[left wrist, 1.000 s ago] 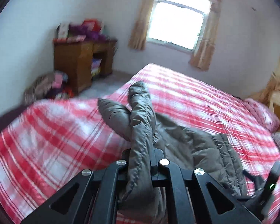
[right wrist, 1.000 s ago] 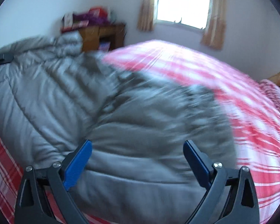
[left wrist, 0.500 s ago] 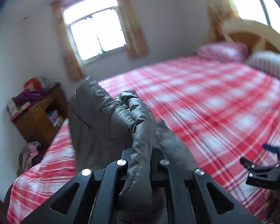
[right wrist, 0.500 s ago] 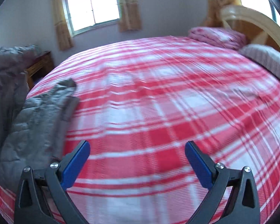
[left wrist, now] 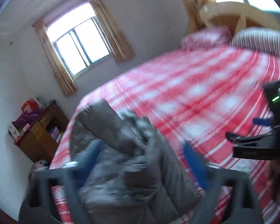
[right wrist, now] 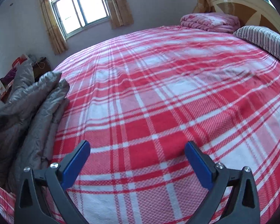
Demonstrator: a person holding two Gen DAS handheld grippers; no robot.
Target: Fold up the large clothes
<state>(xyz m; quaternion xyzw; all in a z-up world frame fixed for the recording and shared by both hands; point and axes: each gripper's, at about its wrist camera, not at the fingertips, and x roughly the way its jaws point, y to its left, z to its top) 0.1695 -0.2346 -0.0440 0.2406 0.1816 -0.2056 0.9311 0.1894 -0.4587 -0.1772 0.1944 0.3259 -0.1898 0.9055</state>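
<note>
A red plaid bed (right wrist: 158, 102) carries a grey jacket (left wrist: 132, 158). The left gripper (left wrist: 143, 160) is opening, jacket between its jaws; the right gripper (right wrist: 138, 160) gapes empty.

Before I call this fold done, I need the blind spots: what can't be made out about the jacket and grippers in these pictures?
- Jacket, left wrist view: motion blur smears it, so how neatly it is folded is unclear.
- Jacket, right wrist view: cut off by the left edge.
- Left gripper: opening, fingers blurred; the jacket lies between them, contact unclear.
- Right gripper: open over the bedspread, holding nothing.
</note>
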